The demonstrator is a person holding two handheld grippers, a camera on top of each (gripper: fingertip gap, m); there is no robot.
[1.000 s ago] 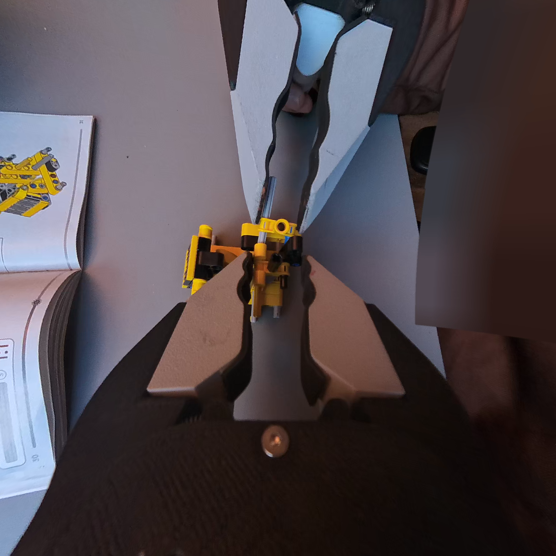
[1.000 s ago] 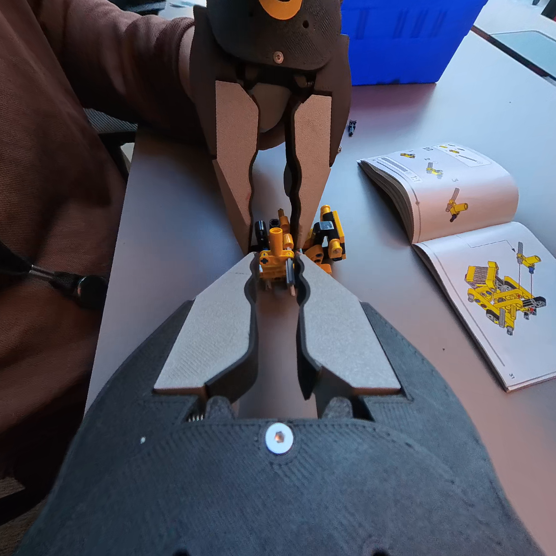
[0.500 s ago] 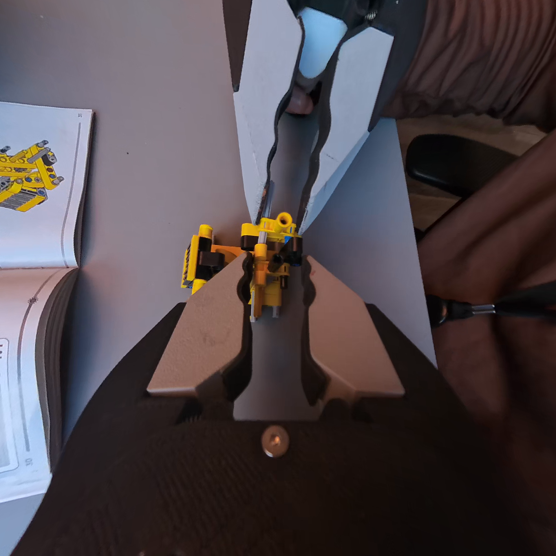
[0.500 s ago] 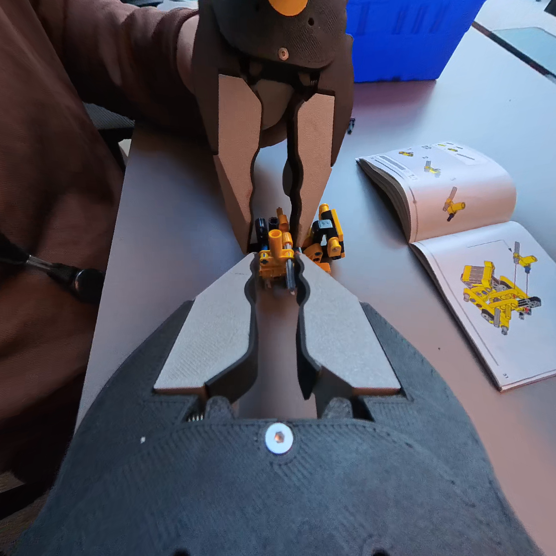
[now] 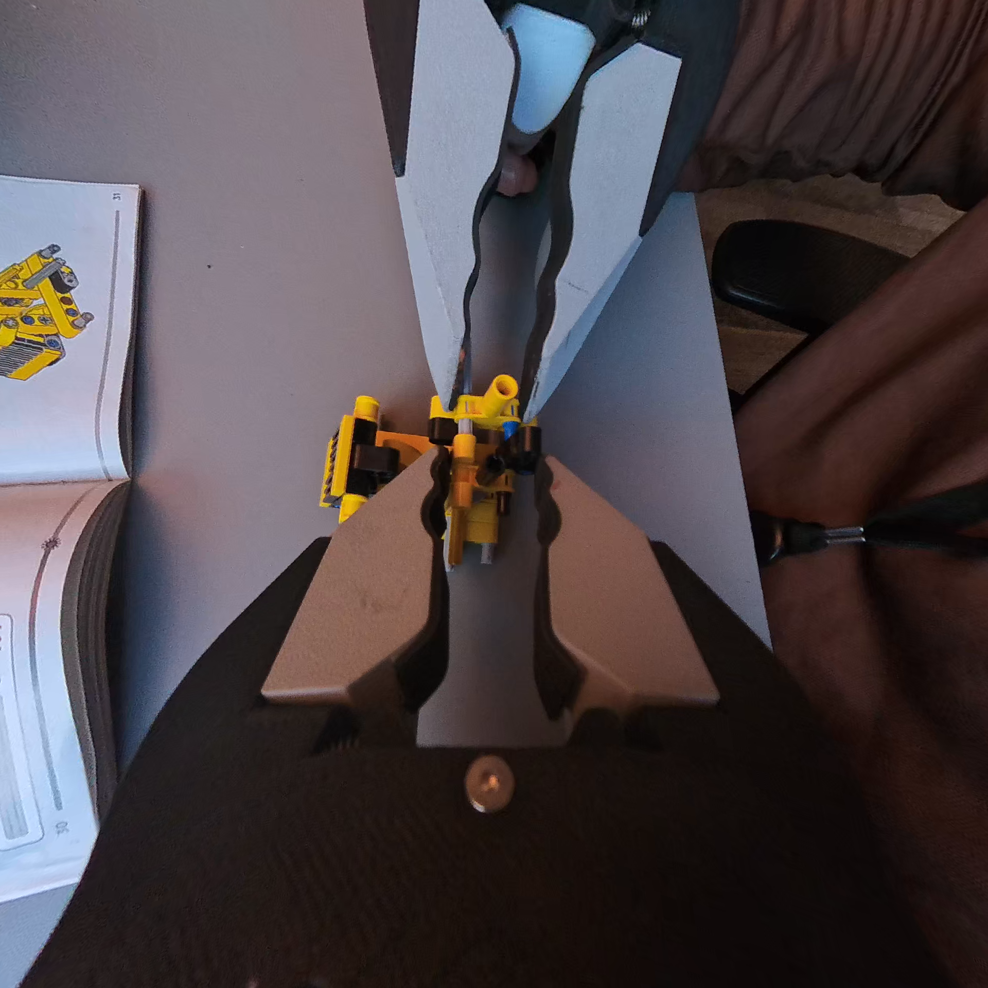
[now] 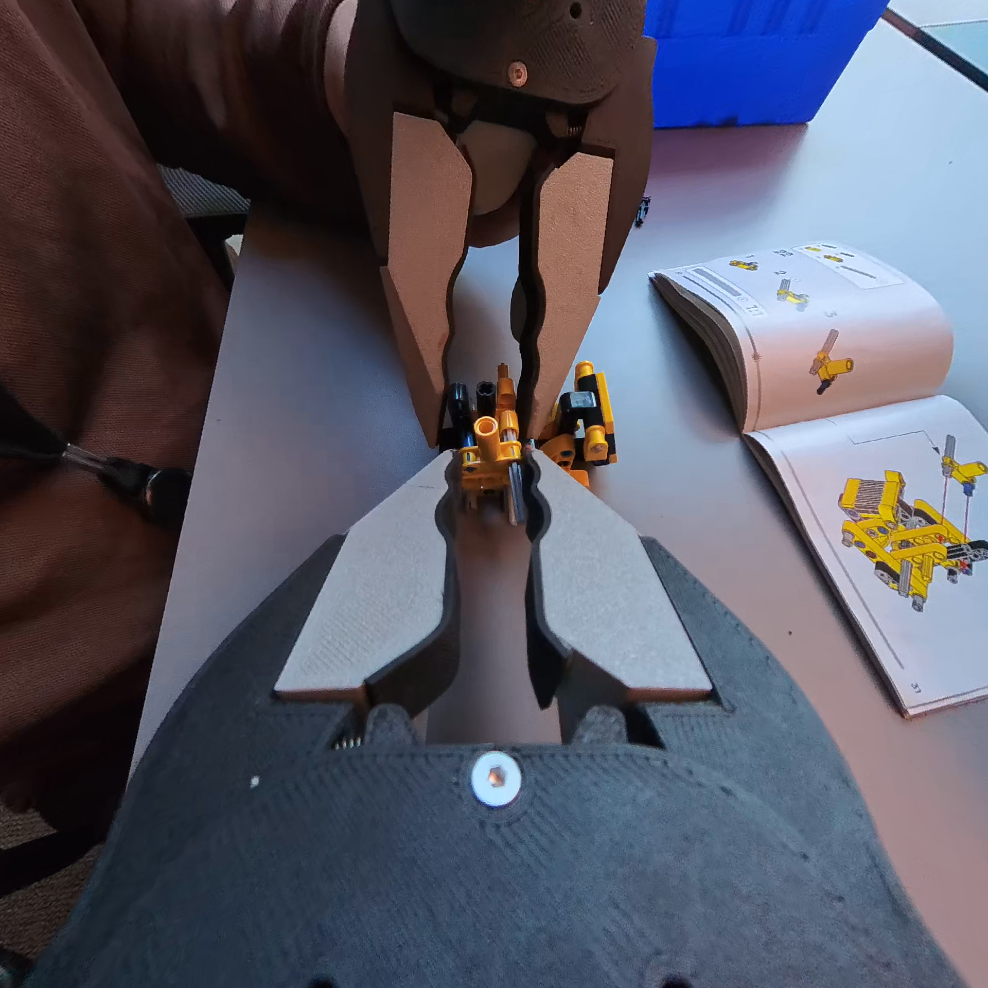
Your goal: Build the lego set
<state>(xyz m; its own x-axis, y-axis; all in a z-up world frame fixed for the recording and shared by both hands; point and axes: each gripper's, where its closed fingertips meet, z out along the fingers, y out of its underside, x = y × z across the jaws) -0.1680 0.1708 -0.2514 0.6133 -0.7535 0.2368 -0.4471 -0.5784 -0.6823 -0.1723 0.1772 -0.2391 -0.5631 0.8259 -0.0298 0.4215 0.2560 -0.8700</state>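
Two grippers meet on the lego model (image 5: 470, 481).
Left gripper (image 5: 489, 481) and right gripper (image 5: 489, 390) both clamp it — near the table's (image 5: 267, 214) right edge.

Glossy plastic is seen on the lego model (image 5: 476, 470); matt paper on the booklet (image 6: 855, 427); the table (image 5: 256, 214) is smooth.

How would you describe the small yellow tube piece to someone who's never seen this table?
Start at the open instruction booklet on the grey table; beside it lies the yellow lego model. Between the two grippers' tips, the right gripper pinches a yellow connector whose short tube sticks up, hollow end open, unlike the black pins behind it.
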